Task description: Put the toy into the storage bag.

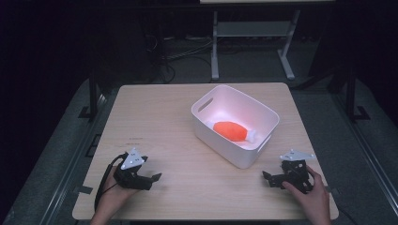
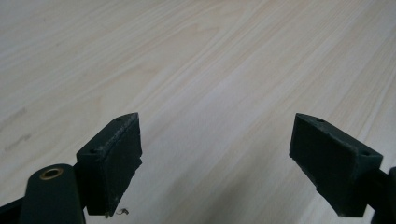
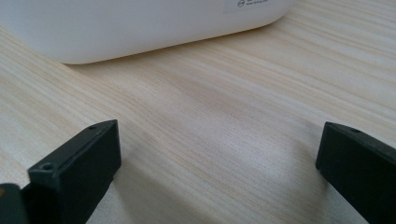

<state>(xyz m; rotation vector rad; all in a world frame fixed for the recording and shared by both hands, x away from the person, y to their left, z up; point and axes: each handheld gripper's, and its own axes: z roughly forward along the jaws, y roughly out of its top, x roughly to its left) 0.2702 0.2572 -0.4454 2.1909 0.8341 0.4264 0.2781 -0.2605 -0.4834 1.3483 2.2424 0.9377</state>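
Orange toy [image 1: 230, 131] inside white bin [image 1: 263, 108] from above; both tools [image 1: 152, 178] [image 1: 267, 177] released, empty over bare wood.

One table, one bin, one orange item, two grippers, two hands.

A single wooden table [image 1: 155, 117] is carrying one white bin [image 1: 263, 115], sitting ahead of the right gripper's [image 1: 272, 179] jaws, and one orange item [image 1: 230, 131] is lying inside it. The left gripper [image 1: 152, 180] is making two, each sitting in one of two hands [image 1: 110, 199].

Right gripper [image 3: 219, 172] jaws spread wide, bare wooden table [image 3: 224, 107], white bin [image 3: 130, 23] ahead.
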